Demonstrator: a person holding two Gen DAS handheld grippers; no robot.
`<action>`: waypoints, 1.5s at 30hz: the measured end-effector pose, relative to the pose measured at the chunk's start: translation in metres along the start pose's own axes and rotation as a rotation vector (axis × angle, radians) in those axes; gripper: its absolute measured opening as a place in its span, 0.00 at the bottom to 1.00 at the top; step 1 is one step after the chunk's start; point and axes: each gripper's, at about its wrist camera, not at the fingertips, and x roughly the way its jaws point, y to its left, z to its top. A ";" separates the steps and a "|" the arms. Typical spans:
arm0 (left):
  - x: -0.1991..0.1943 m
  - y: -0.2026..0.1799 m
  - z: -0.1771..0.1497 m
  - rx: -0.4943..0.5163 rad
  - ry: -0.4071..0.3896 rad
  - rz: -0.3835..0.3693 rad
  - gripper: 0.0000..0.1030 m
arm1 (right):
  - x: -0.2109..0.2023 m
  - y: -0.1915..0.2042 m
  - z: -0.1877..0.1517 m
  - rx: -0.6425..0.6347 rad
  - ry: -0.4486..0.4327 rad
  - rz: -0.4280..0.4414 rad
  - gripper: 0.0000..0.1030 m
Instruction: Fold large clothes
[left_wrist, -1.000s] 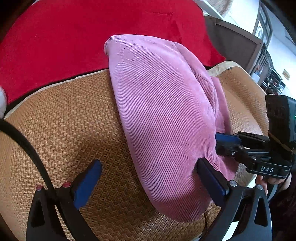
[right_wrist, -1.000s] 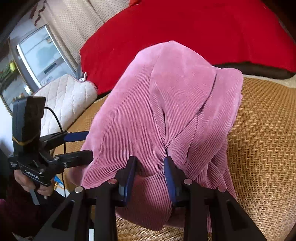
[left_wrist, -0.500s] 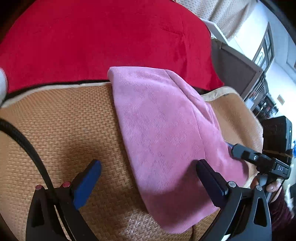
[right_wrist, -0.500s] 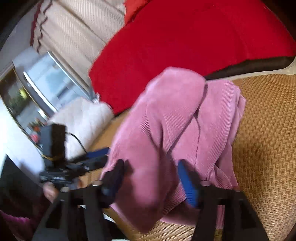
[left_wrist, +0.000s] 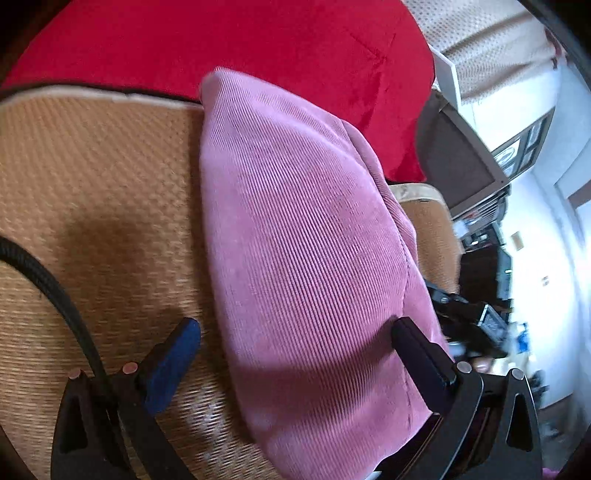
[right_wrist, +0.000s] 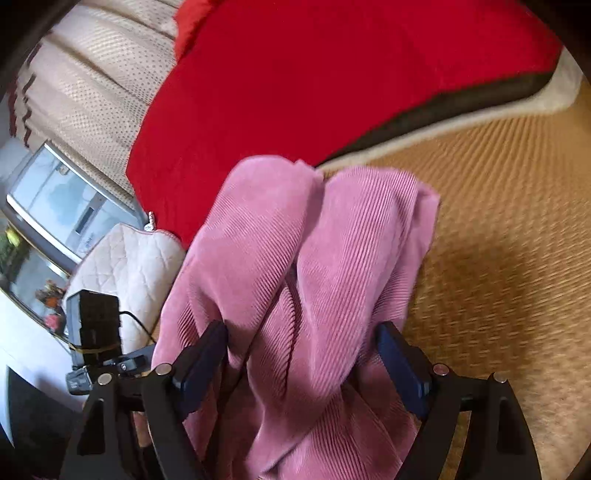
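A pink corduroy garment (left_wrist: 303, 240) lies folded in a long bundle on the woven straw mat (left_wrist: 92, 192). My left gripper (left_wrist: 295, 347) is open at the garment's near end, one finger over the mat and the other over the cloth, pressing nothing. In the right wrist view the garment (right_wrist: 314, 258) shows its loose folds, and my right gripper (right_wrist: 303, 363) straddles them with its jaws opening wide. Its pads (right_wrist: 400, 369) stand beside the cloth without pinching it. The left gripper (right_wrist: 110, 365) appears at the lower left there, and the right gripper (left_wrist: 461, 306) sits past the garment's right edge.
A big red cushion (left_wrist: 221, 48) backs the mat (right_wrist: 498, 221). A white quilted cushion (right_wrist: 125, 266) and a glass-fronted cabinet (right_wrist: 62, 206) stand to the left in the right wrist view. A dark chair back (left_wrist: 454, 162) and cluttered shelves stand to the right. A black cable (left_wrist: 55, 291) crosses the mat.
The right jaws went from nearly shut on a fold of the pink cloth to wide apart, letting it go. Both grippers shifted and rolled. The garment now lies lower on the mat.
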 end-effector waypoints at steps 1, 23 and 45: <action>0.004 0.000 0.000 -0.009 0.006 -0.025 1.00 | 0.002 -0.001 0.002 0.005 -0.002 0.010 0.92; -0.046 -0.075 0.003 0.178 -0.179 0.086 0.71 | 0.021 0.047 -0.002 0.029 -0.031 0.291 0.61; 0.015 -0.033 -0.016 0.205 -0.077 0.410 0.93 | 0.022 0.123 0.008 -0.288 -0.112 0.020 0.35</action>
